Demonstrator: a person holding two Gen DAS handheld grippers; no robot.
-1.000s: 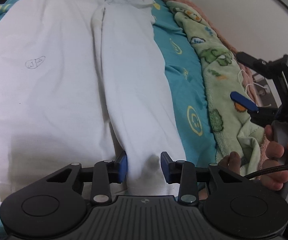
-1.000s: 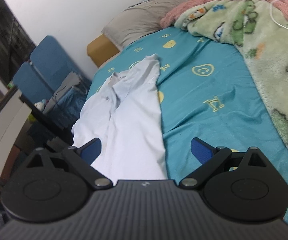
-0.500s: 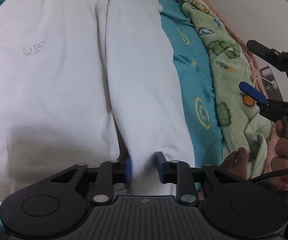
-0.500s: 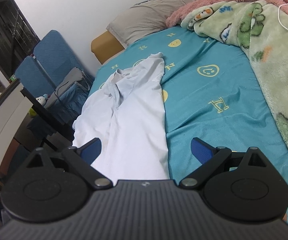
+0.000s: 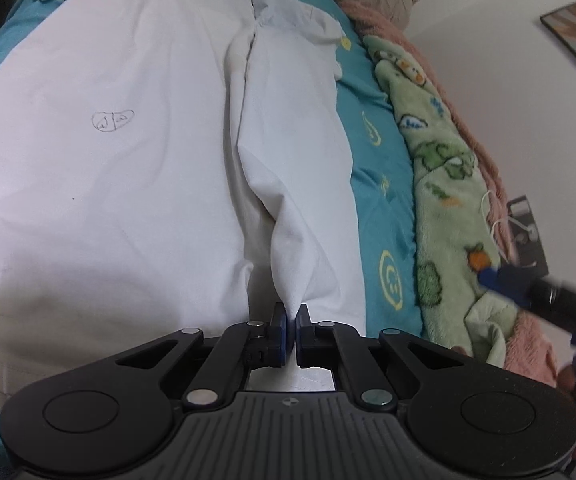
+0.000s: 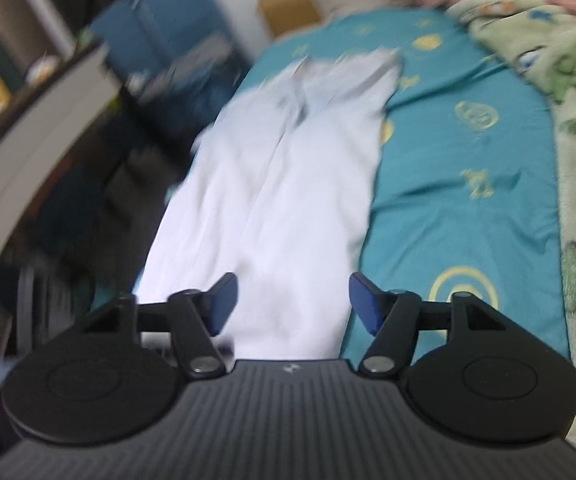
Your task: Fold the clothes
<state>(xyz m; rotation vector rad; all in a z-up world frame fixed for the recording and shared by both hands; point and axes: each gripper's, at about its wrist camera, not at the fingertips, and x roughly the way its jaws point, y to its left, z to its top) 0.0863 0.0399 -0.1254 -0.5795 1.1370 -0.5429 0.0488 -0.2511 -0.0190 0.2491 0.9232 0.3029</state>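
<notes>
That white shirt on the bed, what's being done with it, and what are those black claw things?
A person is folding a white garment on a bed with a teal sheet, using a hand-held gripper in each hand. The left gripper has its jaws pinched shut on a bunched fold at the garment's near edge. The right gripper hovers above the cloth with jaws wide apart, holding nothing; its view is blurred. A green blanket lies alongside.

The white shirt (image 5: 136, 168) is thin, matt, softly creased cloth on a smooth teal printed bedsheet (image 5: 384, 200), beside a fluffy green fleece blanket (image 5: 448, 184), while the left gripper (image 5: 291, 330) is matt black plastic with ribbed housing, blue pads and shiny metal pins.
</notes>
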